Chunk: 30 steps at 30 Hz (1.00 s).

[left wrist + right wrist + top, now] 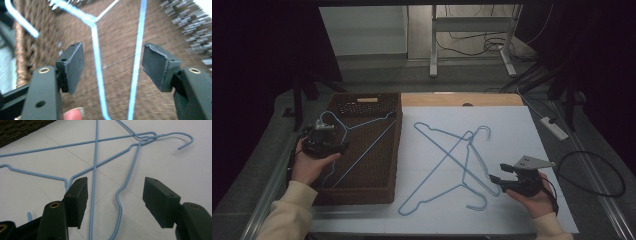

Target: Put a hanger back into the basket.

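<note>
- We find the left gripper (343, 146) over the brown basket (393, 150), jaws spread, a blue hanger (96, 65) lying in the basket beneath them.
- We find the right gripper (496, 178) jaws spread above two crossed blue hangers (447, 160) on the white table (537, 150), gripping nothing.

Bare white surface (522, 135) right of and below two crossed blue hangers (452, 165), open for passing. Hanger wires between jaws of right tool (115, 200). Brown basket (394, 150) walls bound left side; third hanger (97, 62) lying inside under left tool (112, 62).
</note>
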{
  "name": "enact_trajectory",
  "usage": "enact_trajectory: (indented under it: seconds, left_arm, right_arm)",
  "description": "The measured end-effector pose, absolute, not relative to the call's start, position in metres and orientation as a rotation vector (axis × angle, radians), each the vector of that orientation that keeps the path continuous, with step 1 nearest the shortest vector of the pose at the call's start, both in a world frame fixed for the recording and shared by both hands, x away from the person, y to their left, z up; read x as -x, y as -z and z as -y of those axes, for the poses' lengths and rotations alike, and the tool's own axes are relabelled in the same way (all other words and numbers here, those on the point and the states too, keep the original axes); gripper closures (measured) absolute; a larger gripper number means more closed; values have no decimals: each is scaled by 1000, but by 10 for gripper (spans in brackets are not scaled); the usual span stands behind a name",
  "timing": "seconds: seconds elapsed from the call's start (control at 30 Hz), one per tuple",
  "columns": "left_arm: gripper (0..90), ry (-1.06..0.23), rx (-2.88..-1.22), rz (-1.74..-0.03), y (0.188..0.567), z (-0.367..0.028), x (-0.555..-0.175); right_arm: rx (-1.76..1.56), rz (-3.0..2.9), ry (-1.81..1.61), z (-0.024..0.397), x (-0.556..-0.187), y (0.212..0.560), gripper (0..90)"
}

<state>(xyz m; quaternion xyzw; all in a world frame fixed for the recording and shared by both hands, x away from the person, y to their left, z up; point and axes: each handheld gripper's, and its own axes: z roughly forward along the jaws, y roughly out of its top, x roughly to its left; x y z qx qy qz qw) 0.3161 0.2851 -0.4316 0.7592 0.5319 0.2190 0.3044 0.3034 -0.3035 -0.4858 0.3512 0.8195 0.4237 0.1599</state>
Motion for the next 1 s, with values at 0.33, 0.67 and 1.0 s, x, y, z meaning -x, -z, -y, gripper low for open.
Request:
enact_trajectory:
  seconds: [0.33,0.67,1.0]
  left_arm:
    - [302,-533,-1908,-1166,415,-257,-277]
    - [298,-480,-1897,-1032,416,-225,-258]
    - [296,-453,-1920,-985,424,-209,-248]
  right_arm:
    - [-1035,-2318,-1209,305,-304,484,376]
    - [-1024,-2323,-1177,305,-302,483,377]
    - [-1027,-2320,-1164,305,-301,483,385]
